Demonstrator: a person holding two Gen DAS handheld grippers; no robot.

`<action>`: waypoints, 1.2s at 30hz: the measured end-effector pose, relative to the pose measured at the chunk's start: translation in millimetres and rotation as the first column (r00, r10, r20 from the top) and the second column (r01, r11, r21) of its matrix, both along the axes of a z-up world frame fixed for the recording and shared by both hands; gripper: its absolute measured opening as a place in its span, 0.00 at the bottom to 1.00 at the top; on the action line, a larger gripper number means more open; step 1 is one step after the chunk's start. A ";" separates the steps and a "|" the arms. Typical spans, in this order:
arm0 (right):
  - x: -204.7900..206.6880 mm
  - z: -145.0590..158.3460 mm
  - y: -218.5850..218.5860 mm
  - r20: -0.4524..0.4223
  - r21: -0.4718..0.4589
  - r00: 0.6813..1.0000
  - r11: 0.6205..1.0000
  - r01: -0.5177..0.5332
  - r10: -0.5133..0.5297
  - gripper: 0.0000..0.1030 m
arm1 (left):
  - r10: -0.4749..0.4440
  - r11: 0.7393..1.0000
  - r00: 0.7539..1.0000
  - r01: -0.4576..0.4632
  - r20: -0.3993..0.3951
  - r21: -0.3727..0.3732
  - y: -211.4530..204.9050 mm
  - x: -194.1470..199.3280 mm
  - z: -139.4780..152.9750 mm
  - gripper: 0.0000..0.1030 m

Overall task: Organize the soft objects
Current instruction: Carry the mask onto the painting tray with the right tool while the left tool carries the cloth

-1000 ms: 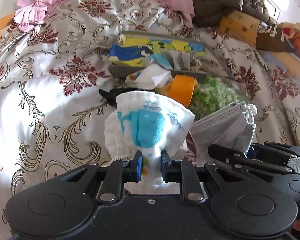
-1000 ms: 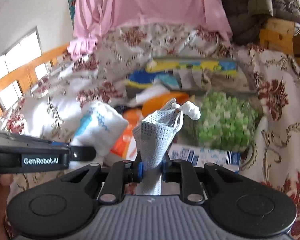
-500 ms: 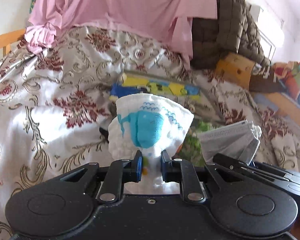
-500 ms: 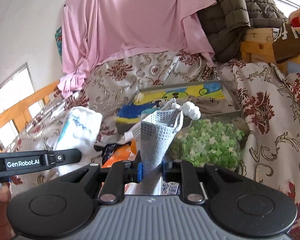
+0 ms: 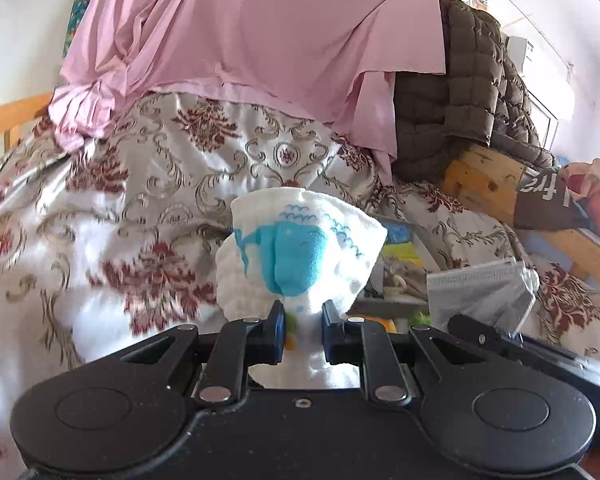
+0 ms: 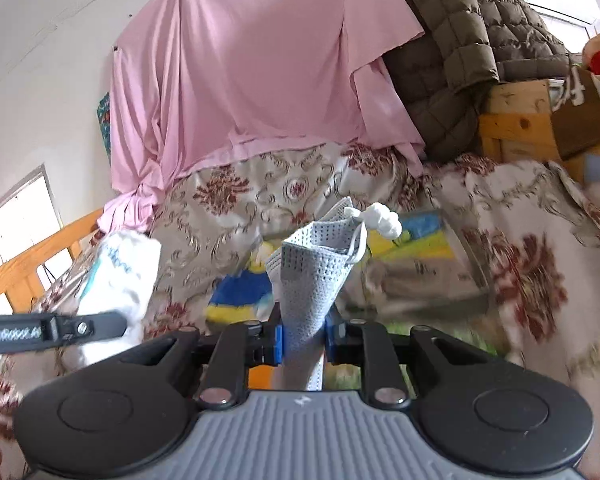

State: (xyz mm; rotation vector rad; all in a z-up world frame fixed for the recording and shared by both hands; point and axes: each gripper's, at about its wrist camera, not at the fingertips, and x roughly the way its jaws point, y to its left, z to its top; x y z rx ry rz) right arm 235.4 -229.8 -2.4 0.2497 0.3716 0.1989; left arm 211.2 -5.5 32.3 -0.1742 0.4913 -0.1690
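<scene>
With both loads held up off the quilt (image 5: 148, 184), open air sits in front of each claw; pink sheet (image 5: 260, 40) hangs behind. Left gripper (image 5: 303, 332) is clamped on the white cloth (image 5: 300, 256), blue whale print, bunched and waffle-textured. Right gripper (image 6: 303, 340) pinches the grey mask (image 6: 312, 276), perforated, folded into a cone. Versus a second ago both have risen; the clutter pile now sits lower in both views.

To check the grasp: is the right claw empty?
No, the right claw is shut on a grey face mask standing up between its fingers.
</scene>
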 end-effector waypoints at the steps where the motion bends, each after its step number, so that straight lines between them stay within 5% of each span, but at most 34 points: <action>1: 8.5 0.7 -1.8 0.000 0.018 1.000 1.000 0.000 0.000 0.20 | 0.001 1.000 1.000 -0.001 -0.001 0.001 0.9 7.0 2.0 0.19; 14: 131.4 2.0 -29.5 -0.051 0.161 0.999 0.987 0.011 -0.002 0.22 | 0.012 1.000 0.998 -0.013 -0.062 -0.022 -0.5 147.1 11.7 0.19; 21: 165.8 -24.2 -44.2 -0.172 0.173 0.985 0.983 0.059 -0.028 0.22 | -0.006 1.000 0.982 0.002 -0.189 -0.020 -19.8 222.0 -4.2 0.19; 36: 190.7 -39.6 -74.0 -0.235 0.245 0.970 0.962 0.124 -0.066 0.31 | -0.041 0.994 0.946 0.071 -0.322 0.081 -73.7 272.7 -35.9 0.19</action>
